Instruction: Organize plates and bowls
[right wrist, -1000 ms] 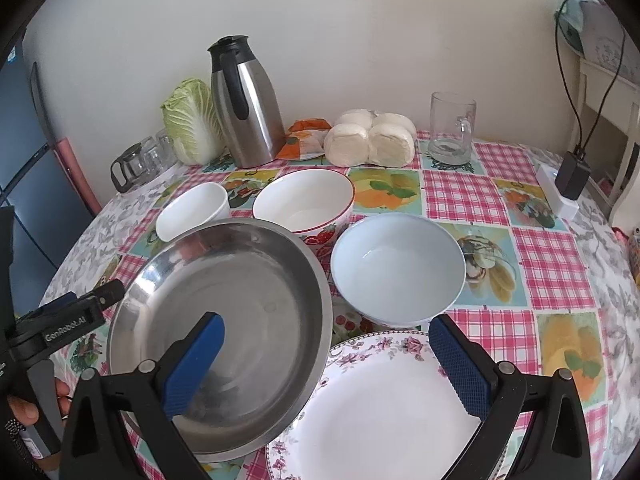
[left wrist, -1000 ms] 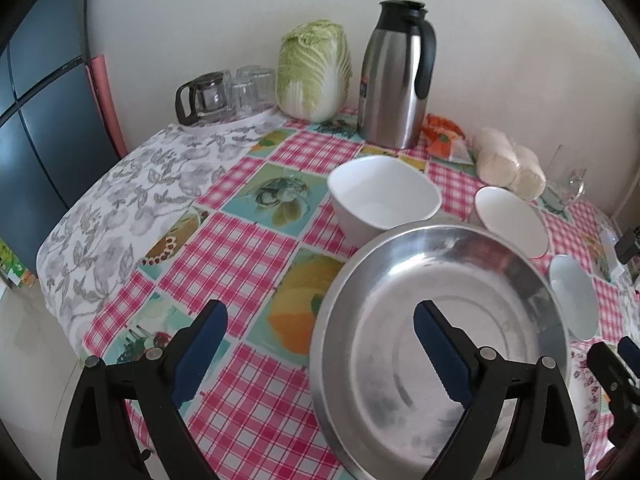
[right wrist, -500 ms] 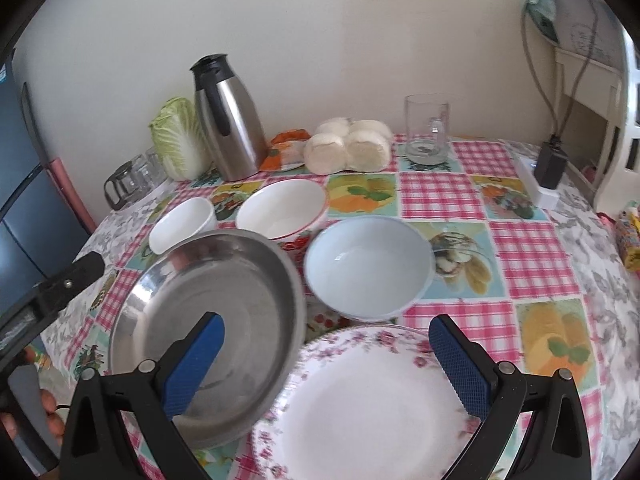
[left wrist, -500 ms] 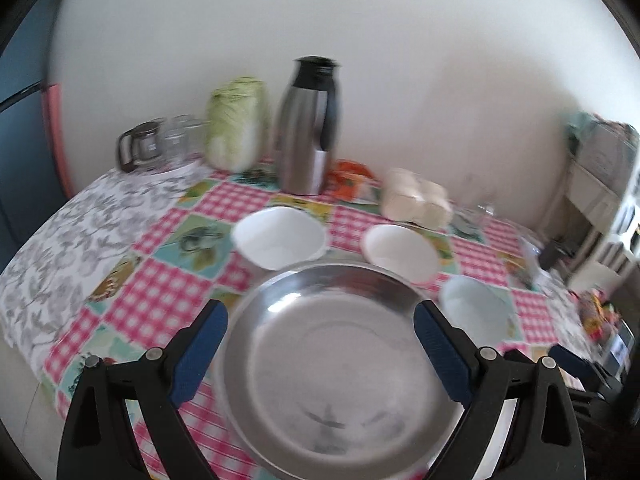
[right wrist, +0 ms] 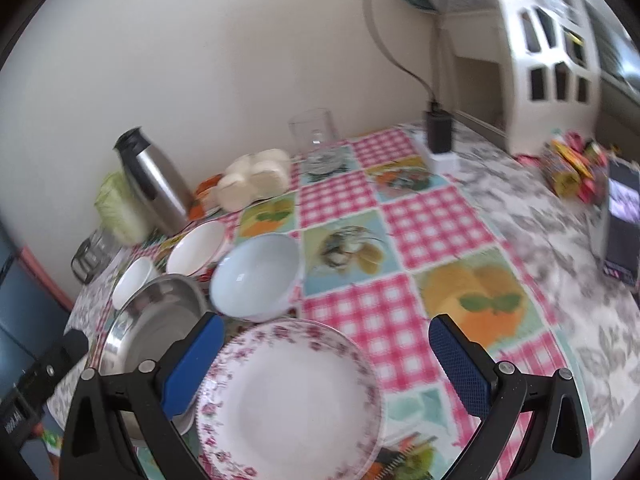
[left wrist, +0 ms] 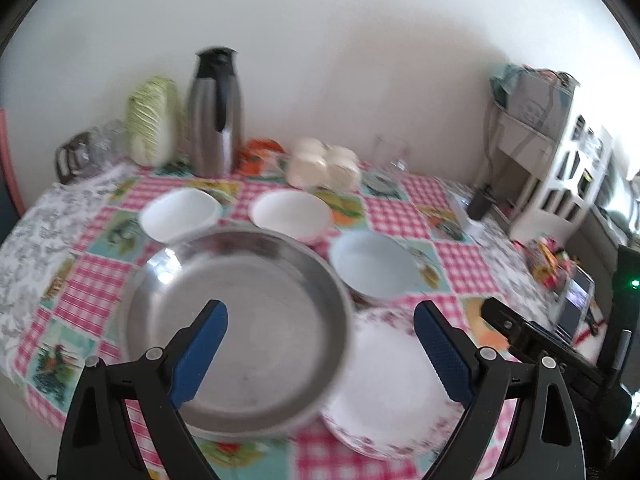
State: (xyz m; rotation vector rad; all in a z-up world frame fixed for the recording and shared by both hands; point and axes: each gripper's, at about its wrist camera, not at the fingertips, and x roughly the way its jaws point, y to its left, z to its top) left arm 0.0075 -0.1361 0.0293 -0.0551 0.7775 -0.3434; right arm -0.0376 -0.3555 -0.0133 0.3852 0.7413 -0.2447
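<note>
1. Steel pan (left wrist: 236, 320) sits on the surface; flowered plate (right wrist: 288, 396) touches its right rim, pale blue bowl (right wrist: 256, 276) just behind the plate.
2. Left gripper (left wrist: 320, 360) and right gripper (right wrist: 326, 366): jaws spread wide, holding nothing.
3. Plate likely stiff, glazed, slippery, breakable; pinch the rim.
4. Pan probably light, rigid; take its lip.

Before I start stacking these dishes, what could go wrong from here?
1. The steel pan overlaps the rim of the floral plate; lifting either may drag or tip the other.
2. Three bowls crowd the pan's far rim, the pale blue bowl nearest the plate, so a wide-open hand-held gripper could knock a neighbour.
3. The plate sits near the table's front edge; a push toward you might slide it off.
</note>
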